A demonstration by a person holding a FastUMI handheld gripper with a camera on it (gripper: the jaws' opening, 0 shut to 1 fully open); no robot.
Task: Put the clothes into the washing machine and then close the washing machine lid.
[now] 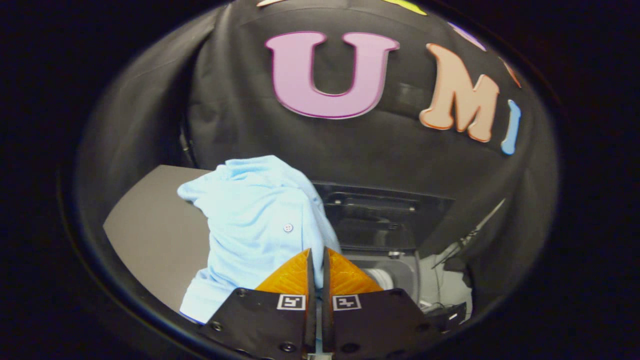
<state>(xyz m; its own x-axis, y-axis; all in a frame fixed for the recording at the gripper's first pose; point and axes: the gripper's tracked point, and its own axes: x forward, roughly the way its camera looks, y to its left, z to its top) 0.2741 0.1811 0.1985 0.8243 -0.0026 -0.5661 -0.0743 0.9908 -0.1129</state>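
Note:
A light blue buttoned shirt (255, 220) rises in a bunched heap just ahead of my gripper (316, 252) and drapes down to the left of the fingers. The two fingers stand pressed almost together, with a fold of the shirt pinched between them. Right of the shirt is the washing machine (400, 272). Its dark lid (380, 212) stands raised at the back, and a pale piece of the drum opening (382, 277) shows just beyond the right finger. The shirt hides the machine's left part.
A grey tabletop (150, 225) lies to the left, under and behind the shirt. The black booth cloth hangs close behind the machine. Cables and a thin rod (470, 235) sit to the machine's right.

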